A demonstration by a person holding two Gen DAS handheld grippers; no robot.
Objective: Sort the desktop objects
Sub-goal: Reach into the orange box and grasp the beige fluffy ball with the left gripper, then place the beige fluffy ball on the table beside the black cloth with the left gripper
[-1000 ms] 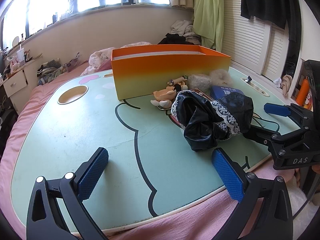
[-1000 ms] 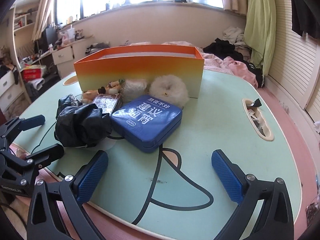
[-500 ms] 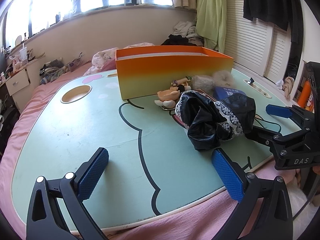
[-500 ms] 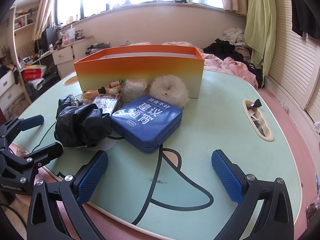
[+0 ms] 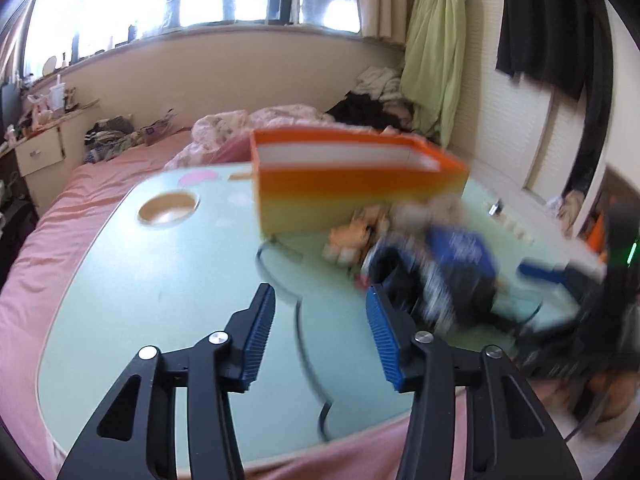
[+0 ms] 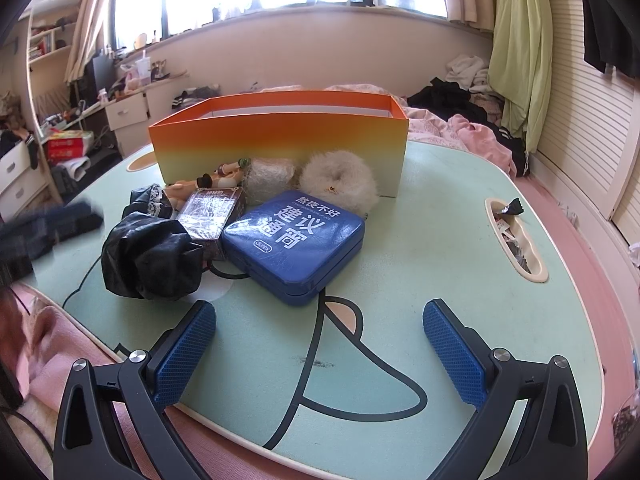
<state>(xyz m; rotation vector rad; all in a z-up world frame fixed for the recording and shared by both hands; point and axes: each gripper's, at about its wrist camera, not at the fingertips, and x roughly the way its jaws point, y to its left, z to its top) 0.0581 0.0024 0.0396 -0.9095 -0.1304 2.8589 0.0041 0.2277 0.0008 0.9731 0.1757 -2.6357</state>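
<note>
Since a second earlier my left gripper [image 5: 318, 330] had narrowed sharply; its jaws were closing with nothing between them, and its view had blurred as it rose over the surface [image 5: 168, 280]. My right gripper [image 6: 320, 354] had not shifted: it hung released, jaws wide, above the near edge.

The surface was a pale green rounded top with a black cartoon outline and a round cup hole [image 5: 168, 208] at far left, set over a pink bed [image 5: 80, 196]. Windows ran along the far wall (bright, washed out), with a green garment [image 6: 520, 52] hanging at right.

The things to sort lay clustered just near the orange box [image 6: 280, 140], a smooth card box fading to yellow: a glossy blue case [image 6: 294, 240] with white lettering, a crumpled black lace-trimmed fabric [image 6: 150, 258] at its left, a small dark carton [image 6: 212, 216] between them, a fluffy white ring [image 6: 340, 180] touching the box, and a small doll [image 6: 218, 178].
</note>
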